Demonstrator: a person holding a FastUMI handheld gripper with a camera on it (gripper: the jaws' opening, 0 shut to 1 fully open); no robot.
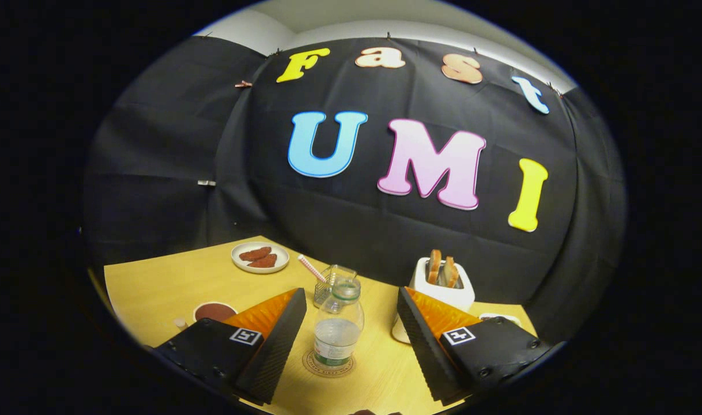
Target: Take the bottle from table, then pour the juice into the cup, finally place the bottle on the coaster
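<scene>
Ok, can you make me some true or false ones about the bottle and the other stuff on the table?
1. The bottle stands upright on the coaster. True.
2. The tongs are squeezing the bottle. False: they are open, the bottle between them with gaps on both sides.
3. The toaster has bread in it. True.
4. The plate is stacked on the toaster. False: it lies on the table, far from it.
5. The glass cup with a straw stands behind the bottle. True.
</scene>
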